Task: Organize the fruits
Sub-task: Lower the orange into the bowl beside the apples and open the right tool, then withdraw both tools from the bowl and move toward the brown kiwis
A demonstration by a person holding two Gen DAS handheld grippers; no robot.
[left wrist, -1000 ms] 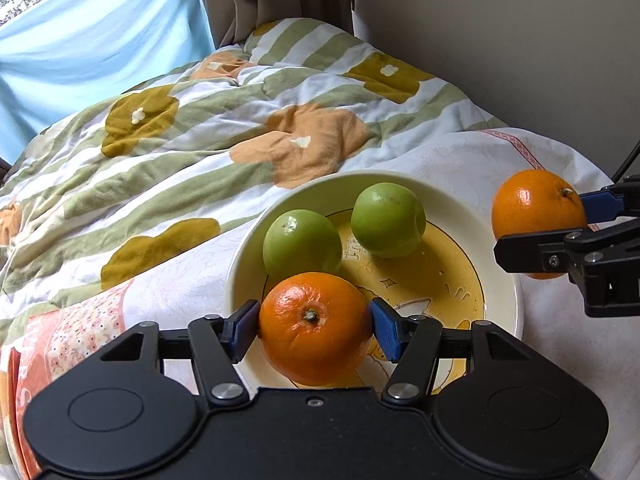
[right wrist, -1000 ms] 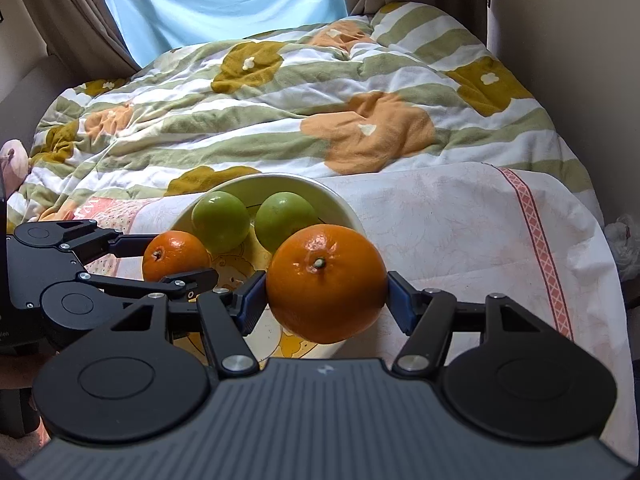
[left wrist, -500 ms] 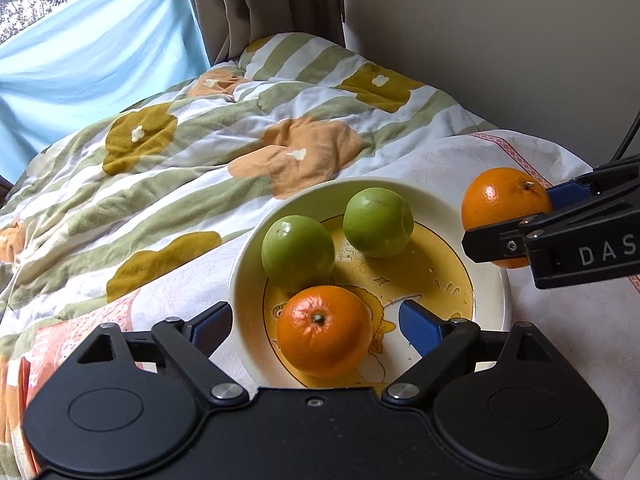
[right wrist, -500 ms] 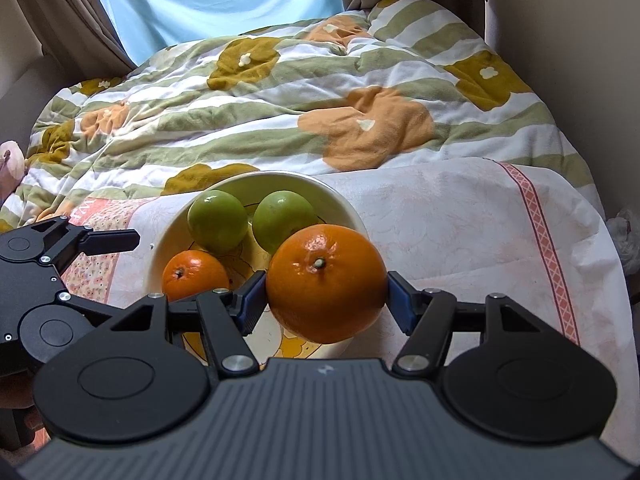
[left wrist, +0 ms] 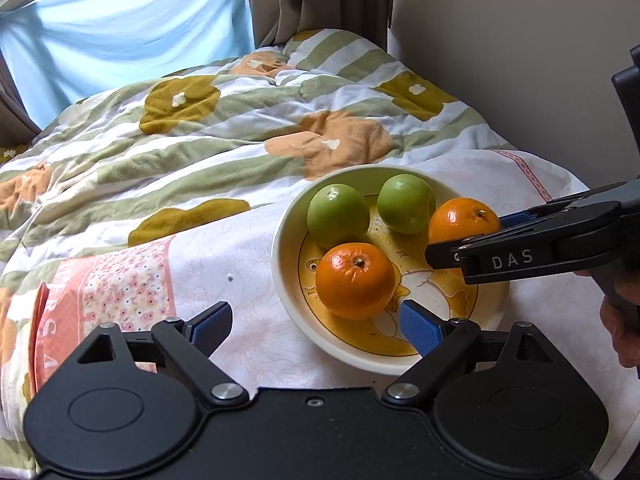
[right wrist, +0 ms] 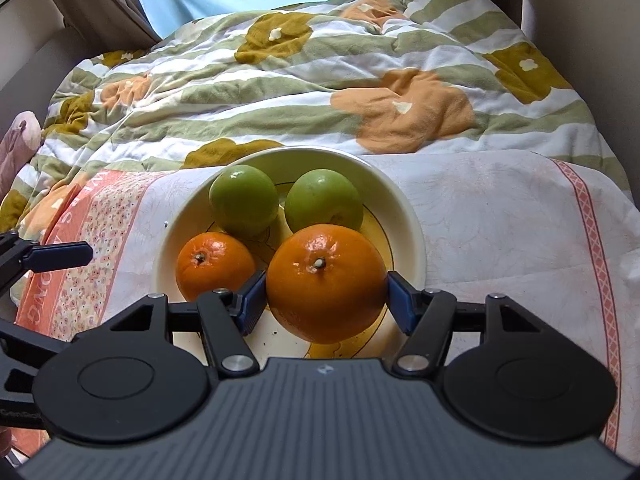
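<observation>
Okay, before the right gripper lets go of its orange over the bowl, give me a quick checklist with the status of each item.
1. Right gripper grips the held orange with both pads: ok.
2. Held orange is over the bowl, not the cloth: ok.
3. Held orange rests on the bowl floor: cannot tell; its underside is hidden.
4. Left gripper is open and clear of the released orange: ok.
5. Free spot in the bowl beside the two green fruits: ok, bare floor at the near right.
6. Bowl sits level on the cloth-covered bed: cannot tell.
</observation>
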